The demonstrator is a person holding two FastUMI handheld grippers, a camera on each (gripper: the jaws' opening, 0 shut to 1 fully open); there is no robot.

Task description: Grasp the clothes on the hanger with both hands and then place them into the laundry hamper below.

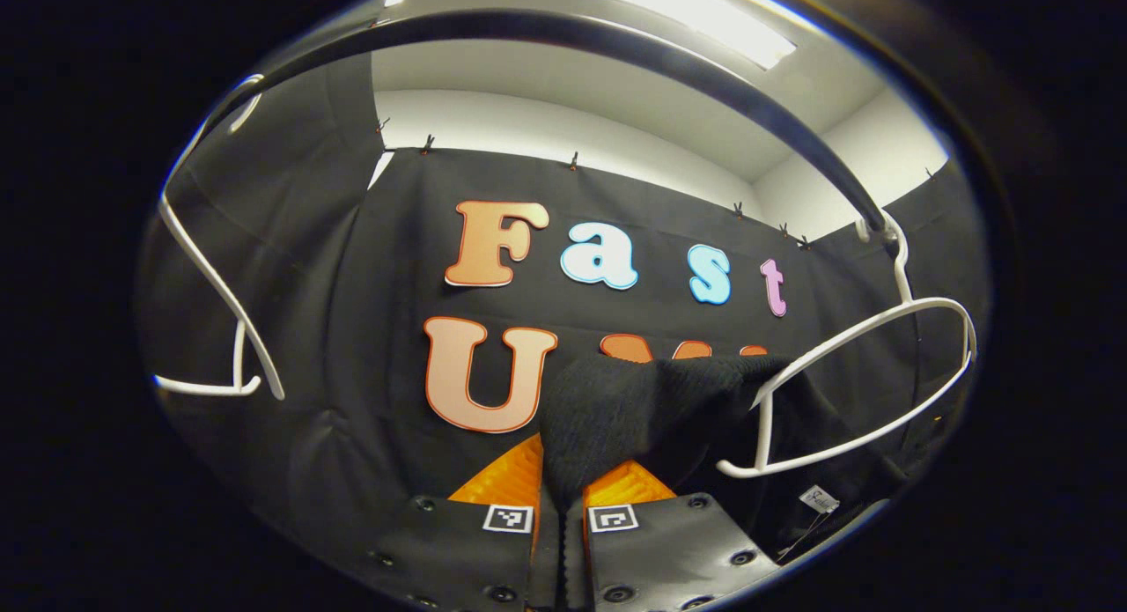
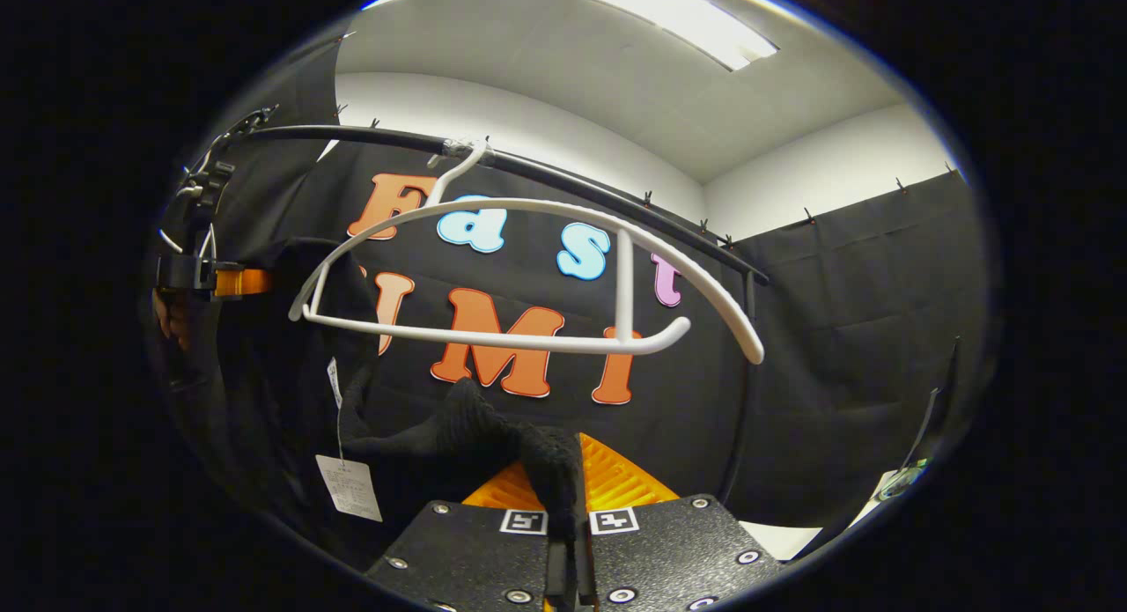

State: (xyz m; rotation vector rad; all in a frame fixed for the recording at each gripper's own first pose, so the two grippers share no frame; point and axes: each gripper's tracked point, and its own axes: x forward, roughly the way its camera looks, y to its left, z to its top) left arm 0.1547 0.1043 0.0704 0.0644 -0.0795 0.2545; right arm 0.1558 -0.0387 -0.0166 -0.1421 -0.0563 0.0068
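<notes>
Both the left tool (image 1: 560,497) and the right tool (image 2: 568,506) pinch the black knit garment (image 1: 643,409), which sags between them beneath the white plastic hanger (image 2: 528,273); the hamper should lie straight down.

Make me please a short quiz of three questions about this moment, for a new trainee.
1. True or false: the garment is off the hanger.
2. What is pinched between the left gripper's fingers?
A. the hanger
B. the garment
C. the rail
3. Fill in: the hanger hangs by its hook on the ____.

Key:
1. True. The dark knit cloth lies below the white hanger, which is bare in the right gripper view.
2. B. The right gripper pinches the same garment too.
3. The rail, a dark bar in front of the booth wall.
</notes>
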